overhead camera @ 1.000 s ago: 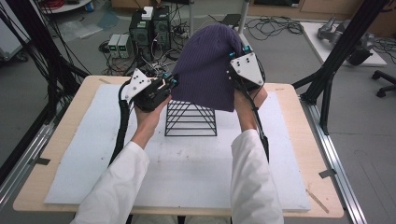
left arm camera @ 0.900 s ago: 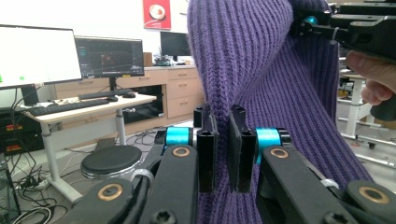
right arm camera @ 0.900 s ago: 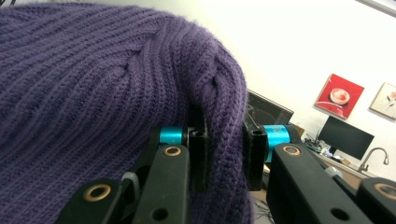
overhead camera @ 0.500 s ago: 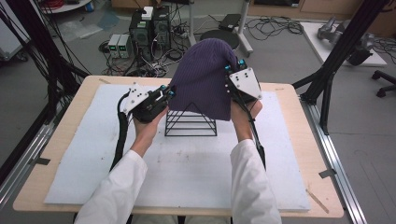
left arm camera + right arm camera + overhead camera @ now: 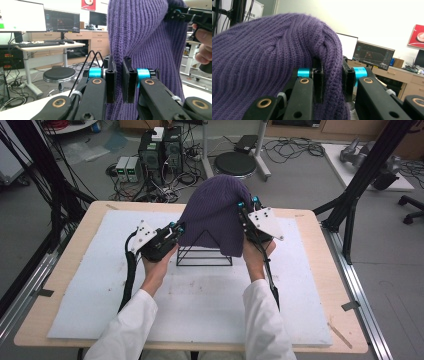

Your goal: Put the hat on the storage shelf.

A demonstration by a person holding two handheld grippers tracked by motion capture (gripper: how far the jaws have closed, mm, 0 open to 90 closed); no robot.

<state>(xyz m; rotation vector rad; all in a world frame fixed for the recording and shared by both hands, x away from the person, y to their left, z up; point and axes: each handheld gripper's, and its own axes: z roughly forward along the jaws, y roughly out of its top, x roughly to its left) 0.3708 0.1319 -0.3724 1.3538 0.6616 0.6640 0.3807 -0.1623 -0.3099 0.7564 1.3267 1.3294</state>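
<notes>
A purple knit hat (image 5: 212, 217) hangs over the top of a black wire pyramid frame (image 5: 200, 265) on the white mat (image 5: 200, 310). My left gripper (image 5: 179, 226) is at the hat's lower left edge. In the left gripper view its jaws (image 5: 119, 75) stand almost together with the hat's (image 5: 150, 37) knit pinched between them. My right gripper (image 5: 247, 202) holds the hat's right side, higher up. In the right gripper view it (image 5: 332, 72) is shut on a thick fold of the hat (image 5: 262, 50). The hat hides the frame's apex.
The mat lies on a wooden table (image 5: 320, 270) with black posts at both back corners. Beyond the far edge, computers and cables (image 5: 155, 155) and a round stool base (image 5: 242, 164) sit on the floor. My right gripper (image 5: 180, 13) also appears in the left gripper view.
Both grippers have come down and toward me with the hat, so it now sits lower over the wire frame. Both grips stay the same.
</notes>
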